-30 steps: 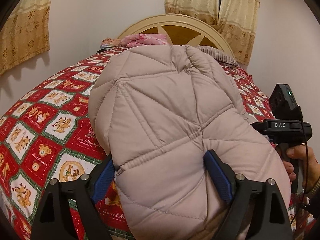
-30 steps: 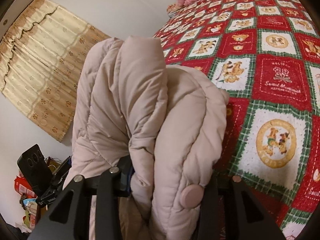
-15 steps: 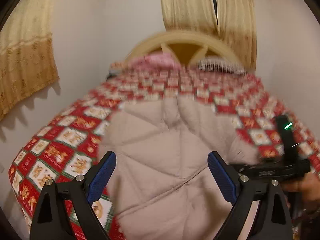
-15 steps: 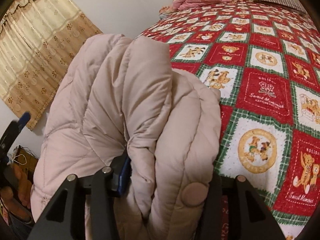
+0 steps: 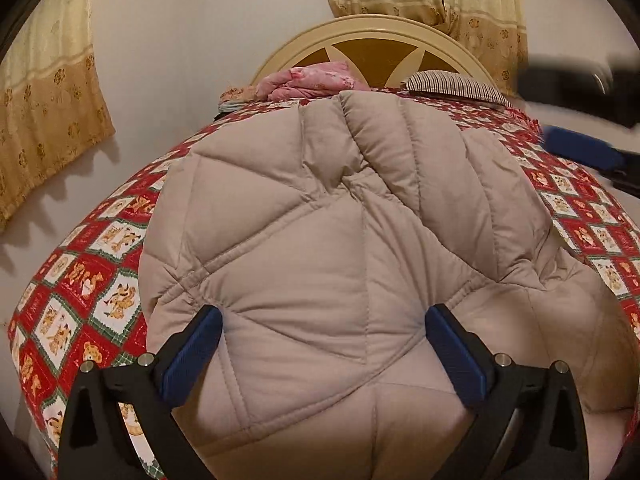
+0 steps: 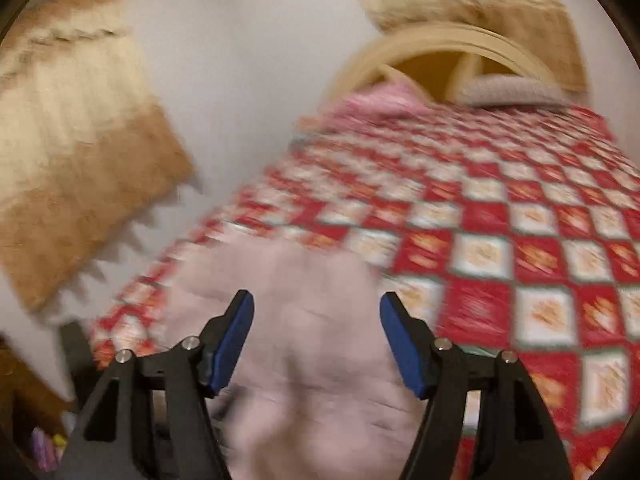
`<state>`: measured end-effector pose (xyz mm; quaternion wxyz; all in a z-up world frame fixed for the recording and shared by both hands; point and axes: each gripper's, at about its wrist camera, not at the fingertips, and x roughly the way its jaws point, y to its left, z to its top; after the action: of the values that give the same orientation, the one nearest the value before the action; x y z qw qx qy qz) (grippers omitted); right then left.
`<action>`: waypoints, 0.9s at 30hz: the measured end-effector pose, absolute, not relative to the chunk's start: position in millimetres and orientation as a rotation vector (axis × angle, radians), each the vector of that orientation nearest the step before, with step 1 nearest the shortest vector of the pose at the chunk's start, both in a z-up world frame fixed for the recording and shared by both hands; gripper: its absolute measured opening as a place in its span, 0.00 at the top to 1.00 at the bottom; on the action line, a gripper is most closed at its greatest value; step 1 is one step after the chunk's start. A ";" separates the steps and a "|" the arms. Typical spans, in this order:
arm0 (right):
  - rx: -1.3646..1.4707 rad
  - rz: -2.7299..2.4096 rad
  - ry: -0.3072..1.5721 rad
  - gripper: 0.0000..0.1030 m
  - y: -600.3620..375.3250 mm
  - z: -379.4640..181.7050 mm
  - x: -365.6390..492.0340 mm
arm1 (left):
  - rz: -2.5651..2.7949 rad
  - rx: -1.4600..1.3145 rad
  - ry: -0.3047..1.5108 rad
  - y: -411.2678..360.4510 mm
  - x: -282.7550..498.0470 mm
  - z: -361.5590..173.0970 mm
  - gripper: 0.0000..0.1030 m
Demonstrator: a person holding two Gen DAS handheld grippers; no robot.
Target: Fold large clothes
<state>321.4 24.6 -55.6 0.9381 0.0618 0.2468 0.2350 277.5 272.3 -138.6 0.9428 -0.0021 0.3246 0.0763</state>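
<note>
A large beige quilted coat (image 5: 320,220) lies heaped on the bed's red patchwork bedspread (image 5: 92,280). My left gripper (image 5: 322,340) hangs low over the coat's near end. Its jaws are opening very wide, and a puffed panel bulges between the blue pads without being pinched. In the right wrist view, which is blurred by motion, my right gripper (image 6: 316,320) is above the coat (image 6: 304,360). Its jaws are opening and nothing is between them. One of its blue pads (image 5: 580,152) shows blurred at the right edge of the left wrist view.
A cream and brown headboard (image 5: 372,48) stands at the far end of the bed. Against it lie a pink bundle (image 5: 312,80) and a striped pillow (image 5: 456,84). Gold curtains (image 5: 48,120) hang on the left wall. Bare bedspread (image 6: 500,220) stretches to the right of the coat.
My right gripper let go of the bunched coat, opened and rose away from it. The coat now lies spread on the bed. My left gripper's jaws widened and it shifted over the coat.
</note>
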 end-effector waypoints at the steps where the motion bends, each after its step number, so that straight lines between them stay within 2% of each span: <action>1: 0.141 0.563 0.507 0.25 35.8 -59.7 329.3 | 0.150 -0.010 0.662 272.8 275.7 -136.5 0.01; 3: 0.161 0.554 0.601 0.30 44.3 -78.9 353.5 | 0.144 -0.058 0.648 285.1 267.5 -128.7 0.01; 5: 0.260 0.535 0.702 0.45 35.2 -104.6 378.3 | 0.179 -0.148 0.592 304.4 255.7 -116.7 0.01; 6: 0.293 0.530 0.748 0.46 29.7 -118.7 389.2 | 0.209 -0.194 0.557 315.5 252.3 -110.0 0.01; 8: 0.299 0.518 0.740 0.46 25.3 -126.2 390.6 | 0.267 -0.210 0.562 328.1 260.5 -106.1 0.01; 10: 0.265 0.516 0.739 0.46 28.2 -130.0 388.6 | 0.281 -0.167 0.665 330.7 285.4 -118.8 0.01; 13: 0.232 0.497 0.744 0.46 30.2 -133.0 391.3 | 0.275 -0.163 0.726 327.6 299.0 -135.0 0.01; 27: 0.210 0.473 0.756 0.45 25.1 -152.3 395.9 | 0.308 -0.177 0.693 323.9 302.6 -155.4 0.01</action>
<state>395.9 25.1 -152.3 0.8968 0.1013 0.3651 0.2284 302.6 323.9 -155.4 0.9252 -0.0861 0.3378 0.1501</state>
